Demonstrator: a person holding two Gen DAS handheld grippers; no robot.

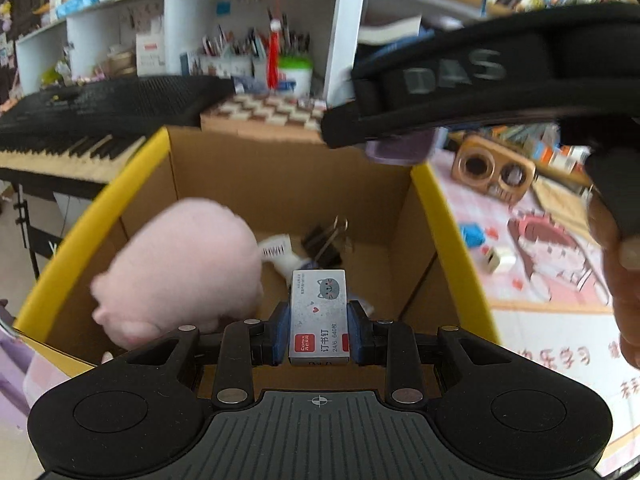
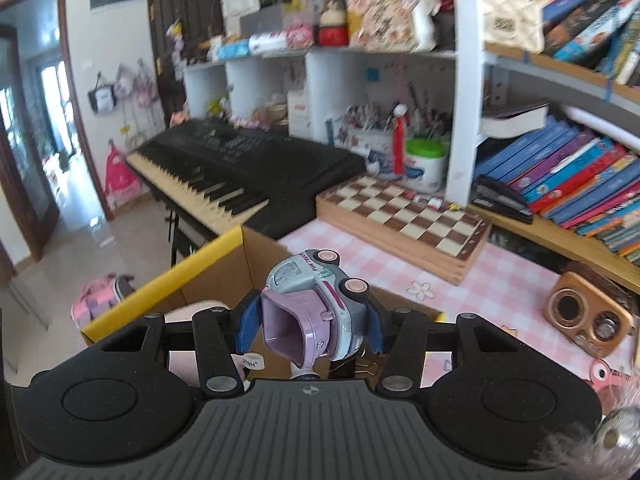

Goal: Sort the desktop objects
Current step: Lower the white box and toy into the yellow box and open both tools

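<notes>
A staple box (image 1: 318, 316) is clamped between the blue pads of the left gripper (image 1: 319, 334), above the open cardboard box (image 1: 434, 216) holding a pink plush (image 1: 180, 272). A toy truck (image 2: 316, 308) is pinched by the right gripper (image 2: 312, 326) over the box's right edge.

Matt cardboard box (image 1: 288, 184), fuzzy plush (image 1: 180, 268), glossy plastic car (image 2: 320, 308)

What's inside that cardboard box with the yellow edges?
In the cardboard box lie a pink plush toy, black binder clips and a white barcoded item. The staples box in the left gripper hides the floor beneath it.
</notes>
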